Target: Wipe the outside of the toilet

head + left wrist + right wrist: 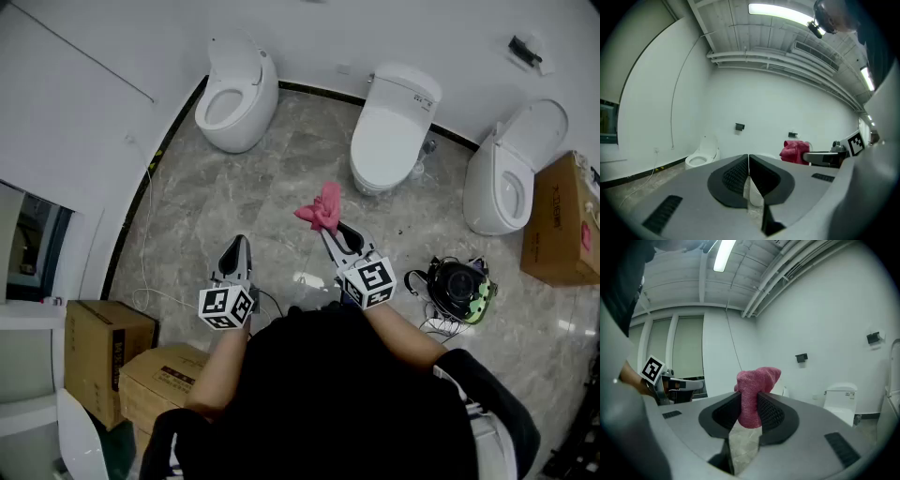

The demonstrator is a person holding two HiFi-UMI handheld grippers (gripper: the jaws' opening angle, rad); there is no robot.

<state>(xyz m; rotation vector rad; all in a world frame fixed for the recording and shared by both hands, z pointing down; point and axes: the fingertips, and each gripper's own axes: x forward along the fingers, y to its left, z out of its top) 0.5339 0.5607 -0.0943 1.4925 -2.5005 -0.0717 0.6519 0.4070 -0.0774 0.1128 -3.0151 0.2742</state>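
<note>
The right tool point(750, 399) pinches a pink cloth point(756, 378) between its ribbed black pads. The cloth is a soft, knitted-looking fabric bunched into a lumpy wad, and it stands up above the jaw tips. The left tool point(749, 163) has its jaws pressed together along a thin seam with nothing between them, and its dark pads show a fine grid texture. Both tools have smooth grey bodies and carry white cubes with black square markers.

In the head view the cloth is in the air over the floor point(234, 202), which is glossy grey stone with pale veining. It hangs short of the closed-lid toilet point(394, 127) and does not touch it. That toilet is smooth white ceramic, with an oval lid and a boxy tank behind. A rounded, egg-shaped toilet point(236, 94) with its bowl open stands to the left. A third toilet point(511, 173), its lid raised, stands to the right against the white wall.

Brown cardboard boxes point(108, 352) sit at the lower left, and another box point(562, 220) sits at the right. A black rounded device point(459, 281) with tangled cables lies on the floor near the right tool.
</note>
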